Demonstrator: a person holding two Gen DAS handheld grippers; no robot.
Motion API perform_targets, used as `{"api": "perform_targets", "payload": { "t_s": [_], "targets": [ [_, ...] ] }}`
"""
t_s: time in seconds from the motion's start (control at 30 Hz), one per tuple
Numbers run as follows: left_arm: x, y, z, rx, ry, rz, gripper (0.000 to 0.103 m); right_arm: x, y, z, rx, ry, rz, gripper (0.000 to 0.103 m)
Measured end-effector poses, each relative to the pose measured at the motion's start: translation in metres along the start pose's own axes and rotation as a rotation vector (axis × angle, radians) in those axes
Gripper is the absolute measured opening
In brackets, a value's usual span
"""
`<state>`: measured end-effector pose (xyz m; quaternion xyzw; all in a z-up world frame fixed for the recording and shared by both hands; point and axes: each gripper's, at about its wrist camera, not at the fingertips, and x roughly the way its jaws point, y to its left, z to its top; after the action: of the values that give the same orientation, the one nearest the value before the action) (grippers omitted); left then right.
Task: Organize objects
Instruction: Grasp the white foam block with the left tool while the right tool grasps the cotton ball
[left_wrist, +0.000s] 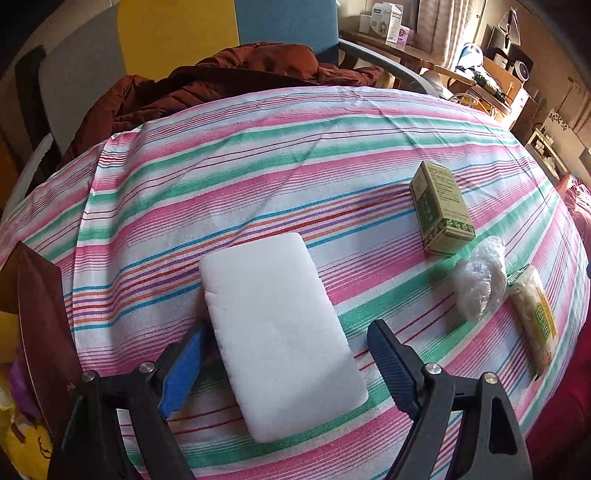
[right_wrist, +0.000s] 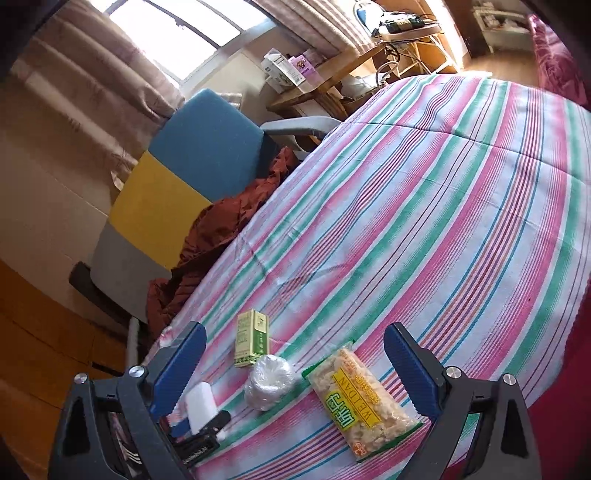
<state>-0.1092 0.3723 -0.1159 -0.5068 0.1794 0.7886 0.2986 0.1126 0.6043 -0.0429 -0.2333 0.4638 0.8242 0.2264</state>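
Observation:
A white foam block (left_wrist: 280, 332) lies flat on the striped cloth (left_wrist: 258, 166), between the fingers of my left gripper (left_wrist: 287, 330), which is open; its left finger is close to the block's edge and its right finger stands apart. To the right lie a green box (left_wrist: 441, 208), a lump wrapped in clear plastic (left_wrist: 480, 284) and a snack packet (left_wrist: 533, 317). My right gripper (right_wrist: 295, 328) hangs open above the snack packet (right_wrist: 364, 398), the wrapped lump (right_wrist: 269, 380) and the green box (right_wrist: 251, 343), holding nothing. The white block (right_wrist: 201, 406) shows at the lower left of that view.
A brown jacket (left_wrist: 221, 85) lies over a blue, yellow and grey chair (right_wrist: 192, 155) at the table's far edge. A dark red box (left_wrist: 40, 314) stands at the left. A wooden shelf with cartons (left_wrist: 388, 26) is behind. Bare cloth stretches across the far side (right_wrist: 443, 184).

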Motion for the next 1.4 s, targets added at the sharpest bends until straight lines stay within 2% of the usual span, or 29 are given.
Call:
{"api": "perform_targets", "payload": {
  "t_s": [0.1, 0.17, 0.33, 0.4, 0.67, 1.4],
  "targets": [
    [-0.002, 0.002, -0.002, -0.01, -0.009, -0.002, 0.086, 0.0, -0.007, 0.002, 0.055, 0.004, 0.064, 0.098],
    [-0.003, 0.001, -0.004, -0.004, -0.024, 0.009, 0.081, 0.008, -0.002, 0.001, 0.04, 0.035, 0.044, 0.098],
    [-0.007, 0.005, -0.007, -0.012, -0.047, 0.014, 0.07, 0.027, 0.023, -0.009, -0.109, 0.121, -0.032, 0.098],
    [-0.008, 0.006, -0.008, -0.015, -0.054, 0.015, 0.069, 0.032, 0.028, -0.012, -0.155, 0.143, -0.054, 0.098],
    [-0.007, 0.003, -0.013, 0.0, -0.105, 0.039, 0.069, 0.051, 0.043, -0.029, -0.314, 0.226, -0.13, 0.098],
    [-0.004, -0.001, -0.016, 0.0, -0.159, 0.067, 0.069, 0.068, 0.055, -0.045, -0.439, 0.293, -0.203, 0.098]
  ]
}}
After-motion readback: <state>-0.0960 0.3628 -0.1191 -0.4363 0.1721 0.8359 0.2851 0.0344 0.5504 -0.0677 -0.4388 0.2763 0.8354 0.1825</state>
